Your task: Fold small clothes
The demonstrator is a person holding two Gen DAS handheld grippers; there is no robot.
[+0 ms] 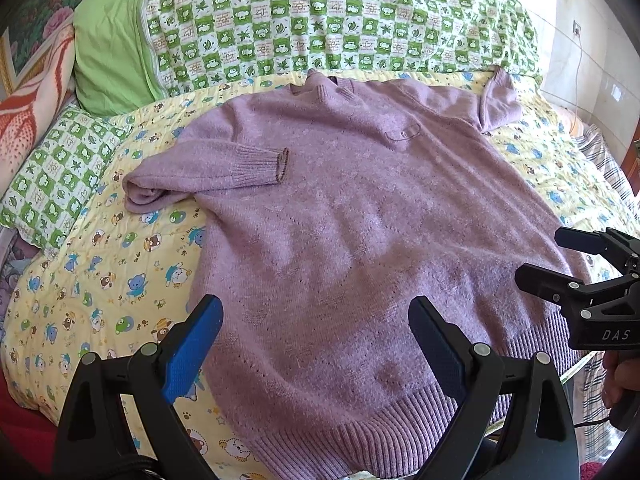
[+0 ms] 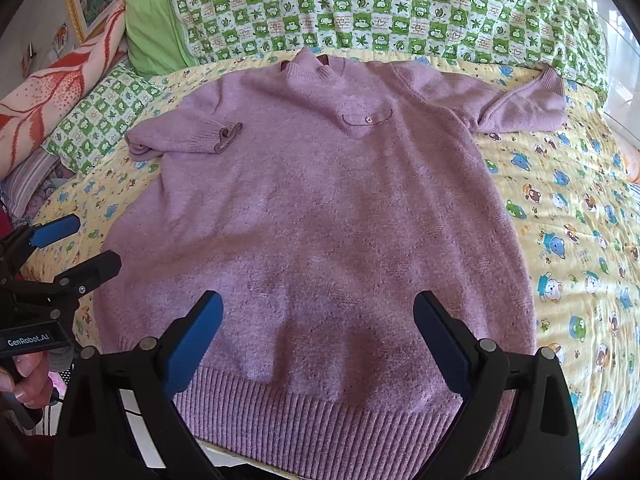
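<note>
A mauve knitted sweater [image 1: 352, 216] [image 2: 320, 216] lies flat, front up, on a yellow cartoon-print quilt, its ribbed hem toward me. The left sleeve [image 1: 208, 172] is folded in over the body; the right sleeve [image 2: 520, 104] bends out to the side. My left gripper [image 1: 316, 320] hovers open above the hem's left part, nothing between its fingers. My right gripper [image 2: 318, 316] hovers open above the hem's middle, also with nothing in it. Each gripper shows at the edge of the other's view: the right gripper [image 1: 560, 260], the left gripper [image 2: 84, 240].
The yellow quilt [image 2: 568, 240] covers the bed. A green checked duvet [image 1: 320, 20] is heaped behind the collar, a matching pillow [image 1: 60, 176] and a red-patterned blanket [image 1: 36, 92] lie at the left. A hand [image 2: 24, 376] grips the left tool's handle.
</note>
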